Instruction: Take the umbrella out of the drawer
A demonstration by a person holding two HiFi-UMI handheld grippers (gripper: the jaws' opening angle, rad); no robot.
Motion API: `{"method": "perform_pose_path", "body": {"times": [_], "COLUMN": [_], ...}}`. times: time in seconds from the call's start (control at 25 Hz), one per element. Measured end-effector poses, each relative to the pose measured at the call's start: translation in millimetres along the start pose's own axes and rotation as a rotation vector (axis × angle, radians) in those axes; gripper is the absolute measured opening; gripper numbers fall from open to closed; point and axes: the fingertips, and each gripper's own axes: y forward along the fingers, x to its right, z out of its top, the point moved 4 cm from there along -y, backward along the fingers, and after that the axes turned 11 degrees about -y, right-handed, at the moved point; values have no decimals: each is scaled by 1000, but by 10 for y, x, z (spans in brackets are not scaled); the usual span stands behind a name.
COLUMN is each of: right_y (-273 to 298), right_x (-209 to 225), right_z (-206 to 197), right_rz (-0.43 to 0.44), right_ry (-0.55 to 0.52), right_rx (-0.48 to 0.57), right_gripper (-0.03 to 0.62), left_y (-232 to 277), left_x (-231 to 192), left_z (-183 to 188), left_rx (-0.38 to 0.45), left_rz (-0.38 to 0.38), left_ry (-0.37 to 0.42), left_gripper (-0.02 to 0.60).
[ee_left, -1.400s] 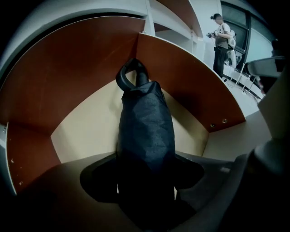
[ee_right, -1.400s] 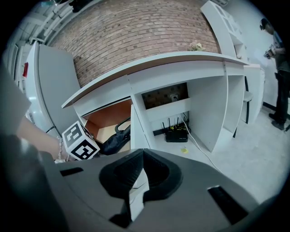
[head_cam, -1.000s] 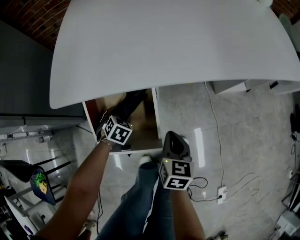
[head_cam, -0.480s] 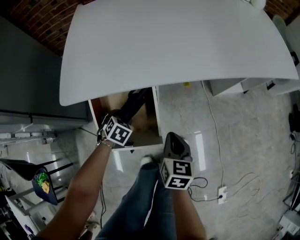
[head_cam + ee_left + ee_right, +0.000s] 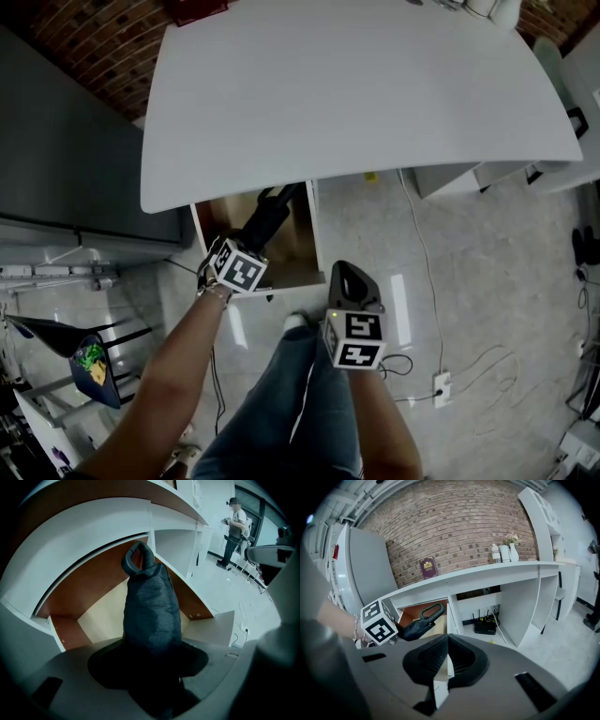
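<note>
umbrella gripped over the open drawer

the left tongs (image 5: 242,251) grasp the dark folded umbrella (image 5: 152,611), which slants over the pulled-out drawer (image 5: 313,225) with its strap loop toward the white table (image 5: 356,94). the right tongs (image 5: 447,637) are clenched on nothing, just beside the drawer.

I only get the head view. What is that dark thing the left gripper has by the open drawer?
Observer: The left gripper view shows a folded umbrella in a dark sleeve, clamped between the left gripper's fingers.
Operator: Anything on its far end?
Observer: Yes, a loop strap.
Operator: Is the right gripper carrying something?
Observer: No. In its own view the right gripper has its fingers together with nothing between them.
</note>
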Motion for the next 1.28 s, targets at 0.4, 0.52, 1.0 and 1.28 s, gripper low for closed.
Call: {"method": "perform_pose_path", "body": {"times": [0.4,0.52,1.0,1.28], "right_y": [-323,-435,-745,-1008], "right_x": [-194,-241,-271,-210], "right_z": [449,570,918,1146], "right_rz": [36,44,56,91], "right_ry": [-84,-118,-137,-147], "right_rx": [6,7,27,48], "right_gripper": [-8,-8,-8,-8], "left_y": [-471,-573,-1111,-1540], "left_x": [50,112,392,690], "left_z": [-140,-239,-408,-400], "left_rx": [-54,-56,-19,52], "left_rz": [-61,-90,-168,-182], "left_ry": [-90,-115,-220,-301], "left_gripper": [247,247,247,247]}}
